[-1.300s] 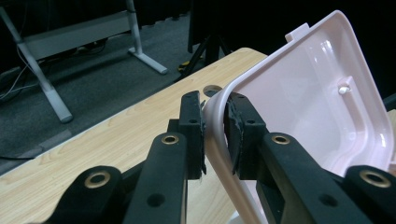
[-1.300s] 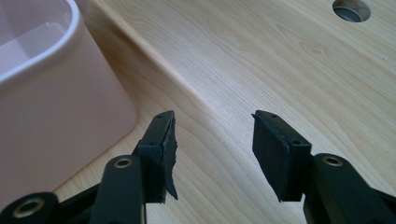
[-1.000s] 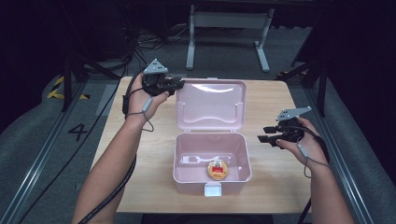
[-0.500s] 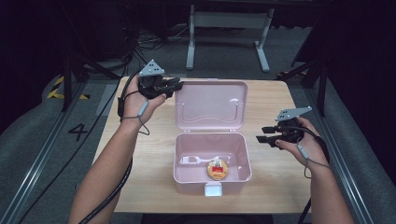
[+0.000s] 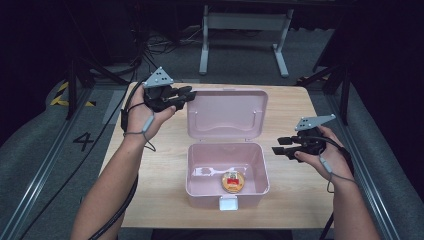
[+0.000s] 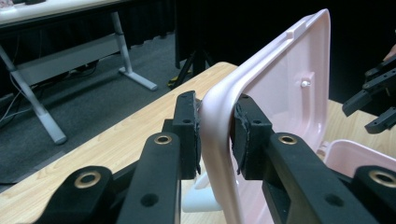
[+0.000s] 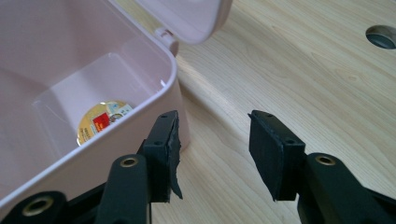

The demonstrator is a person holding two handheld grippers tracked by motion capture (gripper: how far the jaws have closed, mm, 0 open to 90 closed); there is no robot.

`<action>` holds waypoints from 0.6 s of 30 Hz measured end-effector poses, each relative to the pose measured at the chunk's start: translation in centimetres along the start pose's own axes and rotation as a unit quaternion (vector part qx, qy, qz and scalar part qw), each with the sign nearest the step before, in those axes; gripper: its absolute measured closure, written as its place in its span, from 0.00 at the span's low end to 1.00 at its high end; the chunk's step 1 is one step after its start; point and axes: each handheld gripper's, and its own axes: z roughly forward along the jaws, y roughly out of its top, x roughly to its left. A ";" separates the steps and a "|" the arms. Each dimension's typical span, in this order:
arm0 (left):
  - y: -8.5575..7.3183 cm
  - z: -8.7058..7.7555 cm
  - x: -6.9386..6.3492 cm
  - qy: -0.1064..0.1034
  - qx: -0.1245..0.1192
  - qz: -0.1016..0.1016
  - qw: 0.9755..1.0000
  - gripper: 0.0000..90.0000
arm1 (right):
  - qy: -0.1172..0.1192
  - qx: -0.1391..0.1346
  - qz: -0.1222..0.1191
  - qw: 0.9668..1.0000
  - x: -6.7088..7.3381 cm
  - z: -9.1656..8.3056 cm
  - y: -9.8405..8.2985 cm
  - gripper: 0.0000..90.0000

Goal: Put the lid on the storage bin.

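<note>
At nine o'clock of the light wooden counter (image 5: 165, 165), left hand-held gripper (image 5: 186, 96) set astride the rim of the upright pale pink plastic lid (image 5: 226, 114), jaws having just been easing apart; in the left gripper view, lid edge (image 6: 219, 140) between the pads (image 6: 189, 135), inner pad apparently just off it, so grip judged slackening rather than clenched. At centre, pale pink rectangular plastic box (image 5: 227, 187) open, white latch at six o'clock. Inside, round gold-rimmed tin (image 5: 233, 181) with red label, toward five o'clock of the box floor; label writing too small to read. At three o'clock, right hand-held gripper (image 5: 281, 145) released, jaws apart, nothing between them, hanging just beside the box's right wall (image 7: 180, 121). Opening judged done; lid letting-go nearly finished; tin untouched, presumably next. Painted "4" on the floor (image 5: 84, 141) at far left.
</note>
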 end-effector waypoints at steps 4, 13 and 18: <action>-0.1 -0.4 -0.3 -0.006 -0.007 0.001 1.000 0.81 | 0.009 -0.005 -0.001 1.000 0.5 -0.3 0.3 0.63; -0.4 -1.5 -1.6 -0.010 -0.019 0.018 1.000 0.79 | 0.034 0.008 0.013 0.999 1.6 -0.8 0.7 0.81; -0.6 -2.1 -2.2 -0.014 -0.022 0.024 0.999 0.78 | 0.041 -0.004 0.007 0.999 2.2 -1.2 1.1 0.95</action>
